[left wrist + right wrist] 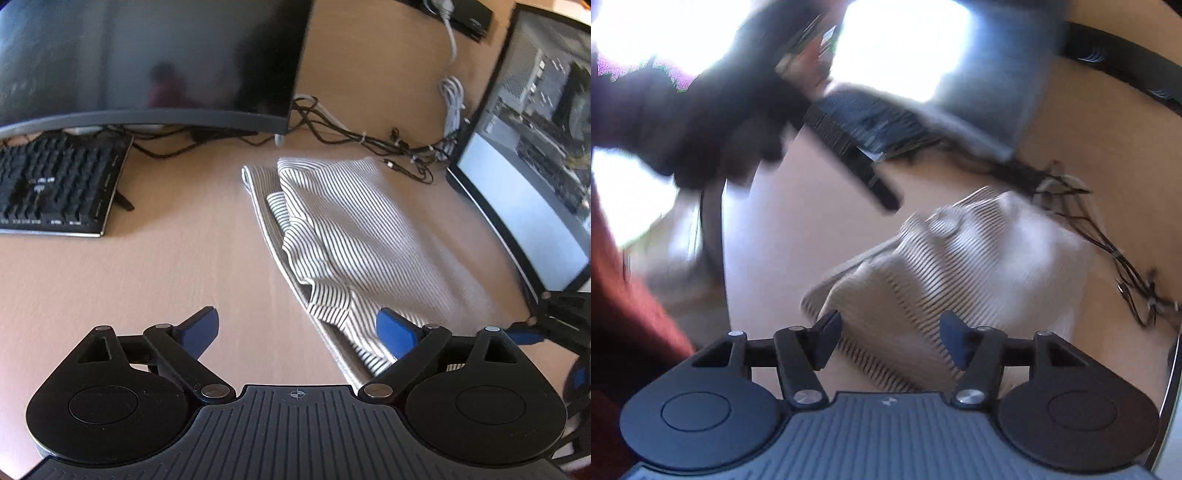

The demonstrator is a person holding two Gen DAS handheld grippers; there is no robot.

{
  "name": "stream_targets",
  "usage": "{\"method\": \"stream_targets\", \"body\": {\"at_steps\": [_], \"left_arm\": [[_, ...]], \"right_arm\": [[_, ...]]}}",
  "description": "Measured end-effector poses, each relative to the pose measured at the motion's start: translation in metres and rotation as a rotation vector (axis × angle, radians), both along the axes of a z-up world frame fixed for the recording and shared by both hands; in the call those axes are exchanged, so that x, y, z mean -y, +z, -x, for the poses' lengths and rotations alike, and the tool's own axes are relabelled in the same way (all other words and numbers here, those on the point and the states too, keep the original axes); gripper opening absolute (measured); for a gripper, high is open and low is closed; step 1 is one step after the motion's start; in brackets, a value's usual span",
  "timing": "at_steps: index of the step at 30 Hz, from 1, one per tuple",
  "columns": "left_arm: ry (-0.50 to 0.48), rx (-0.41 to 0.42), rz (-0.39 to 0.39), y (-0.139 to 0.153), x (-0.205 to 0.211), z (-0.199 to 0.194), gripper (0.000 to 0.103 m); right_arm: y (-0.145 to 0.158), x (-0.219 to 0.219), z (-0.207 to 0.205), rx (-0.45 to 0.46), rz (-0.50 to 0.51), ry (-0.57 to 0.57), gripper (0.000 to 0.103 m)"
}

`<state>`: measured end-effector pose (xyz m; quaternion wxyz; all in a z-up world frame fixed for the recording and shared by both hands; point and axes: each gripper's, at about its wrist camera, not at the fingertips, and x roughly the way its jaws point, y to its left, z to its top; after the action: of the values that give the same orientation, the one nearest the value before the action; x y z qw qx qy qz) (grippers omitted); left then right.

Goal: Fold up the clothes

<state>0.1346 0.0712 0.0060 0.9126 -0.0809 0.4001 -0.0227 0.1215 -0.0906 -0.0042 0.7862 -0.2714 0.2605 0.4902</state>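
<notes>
Surface: pale wooden desk [166,266], lit warm, with a matching wood panel behind it.

Room contents, left wrist view: dark curved monitor [147,62] at upper left, screen off, showing a dim reddish reflection; black keyboard [55,184] under it on tilt feet; tangle of black cables [351,133] along the back edge; white cable [452,99] coiled and running up the panel; PC case [535,147] with a glass side at right, its parts visible inside.

Task item: striped shirt [351,229], white with thin dark stripes, lying on the desk right of centre, between the keyboard and the PC case. Folded into a rough oblong; one sleeve doubled over on top, edges uneven, a plainer grey band along its left edge. In the right wrist view the shirt [960,266] lies just ahead of the fingers.

Tools: left gripper [297,328], blue pads spread wide, holding nothing; its right pad overlaps the shirt's near corner in the view, contact unclear. Right gripper [890,339], jaws likewise apart and empty, above the shirt's near edge.

Hard to make out: the right wrist view is heavily blurred and blown out at top. A dark shape [720,110] at upper left is probably the other tool and a hand, not certain. A red sleeve [624,295] is cut off at the left edge.
</notes>
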Motion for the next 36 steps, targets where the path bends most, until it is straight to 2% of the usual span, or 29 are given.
{"method": "stream_targets", "body": {"at_steps": [2, 4, 5, 9, 12, 16, 17, 20, 22, 25, 27, 31, 32, 33, 36], "left_arm": [[-0.046, 0.002, -0.018, 0.001, 0.001, 0.004, 0.096], [-0.101, 0.013, -0.04, 0.003, 0.005, 0.009, 0.097], [-0.132, 0.021, -0.053, 0.004, 0.007, 0.011, 0.097], [-0.281, 0.045, -0.128, 0.006, 0.027, 0.019, 0.099], [-0.396, 0.054, -0.218, -0.001, 0.05, 0.025, 0.099], [-0.512, 0.07, -0.428, -0.026, 0.085, 0.03, 0.099], [-0.504, 0.073, -0.431, -0.028, 0.088, 0.026, 0.099], [-0.466, 0.079, -0.417, -0.031, 0.096, 0.012, 0.099], [-0.396, 0.079, -0.31, -0.021, 0.085, 0.0, 0.1], [-0.279, 0.035, -0.11, -0.015, 0.063, -0.019, 0.1], [-0.225, 0.005, 0.001, -0.015, 0.051, -0.029, 0.1], [-0.181, -0.019, 0.085, -0.017, 0.04, -0.037, 0.1], [-0.176, -0.022, 0.098, -0.015, 0.037, -0.037, 0.1], [-0.171, -0.025, 0.111, -0.013, 0.033, -0.038, 0.099], [-0.184, 0.009, 0.146, 0.001, 0.016, -0.031, 0.099]], "right_arm": [[-0.012, -0.009, 0.006, 0.05, 0.052, 0.057, 0.06], [-0.023, -0.014, 0.013, 0.127, 0.084, 0.063, 0.058], [-0.025, -0.015, 0.016, 0.155, 0.09, 0.054, 0.051], [-0.006, -0.003, -0.031, -0.17, -0.08, -0.149, 0.04], [0.0, 0.012, -0.063, -0.414, -0.197, -0.266, 0.038], [0.003, 0.02, -0.063, -0.388, -0.241, -0.302, 0.037], [0.004, 0.022, -0.062, -0.38, -0.252, -0.31, 0.035], [0.006, 0.027, -0.061, -0.355, -0.283, -0.335, 0.041], [0.015, 0.024, -0.039, -0.163, -0.219, -0.263, 0.046], [0.005, 0.016, -0.011, 0.107, -0.052, -0.207, 0.054], [-0.012, 0.008, -0.002, 0.191, 0.03, -0.183, 0.056], [-0.04, -0.013, 0.006, 0.381, 0.104, -0.217, 0.059], [-0.041, -0.017, 0.005, 0.39, 0.1, -0.226, 0.05], [-0.038, -0.02, 0.003, 0.366, 0.093, -0.228, 0.031], [-0.023, -0.02, 0.001, 0.333, 0.084, -0.216, 0.027]]}}
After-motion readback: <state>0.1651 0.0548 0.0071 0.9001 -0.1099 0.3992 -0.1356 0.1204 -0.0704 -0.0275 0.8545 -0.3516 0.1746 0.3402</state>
